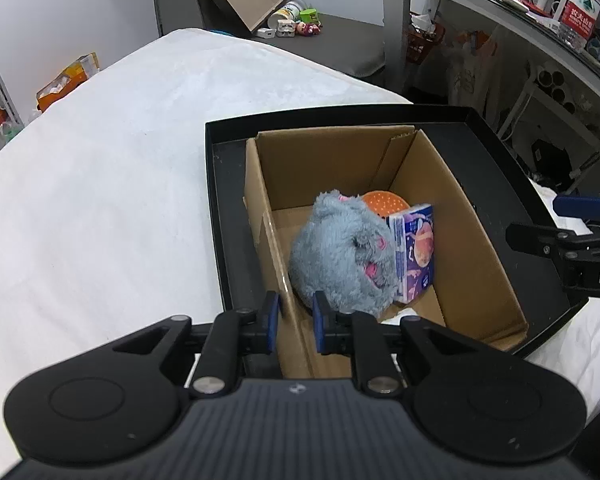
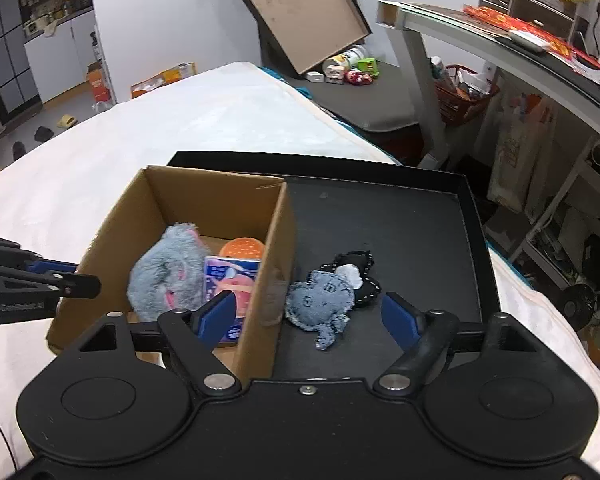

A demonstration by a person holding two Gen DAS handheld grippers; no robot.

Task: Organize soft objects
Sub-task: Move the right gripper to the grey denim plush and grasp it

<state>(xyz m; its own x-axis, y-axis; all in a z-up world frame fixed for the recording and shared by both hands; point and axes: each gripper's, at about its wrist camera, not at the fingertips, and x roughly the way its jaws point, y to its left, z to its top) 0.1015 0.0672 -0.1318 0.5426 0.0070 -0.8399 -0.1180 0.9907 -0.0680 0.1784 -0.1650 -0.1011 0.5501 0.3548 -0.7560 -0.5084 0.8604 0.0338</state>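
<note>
The left gripper points forward and downward, its jaws drawn close, one blue pad on either side of a carton wall, a narrow gap between them; whether the pads press the wall cannot be told. The right gripper also tilts downward, its jaws spread wide, with blue pads far apart and nothing between them. Each gripper's tip shows at the edge of the other's view, the two side by side.

"DA" on right tool, other labels illegible
</note>
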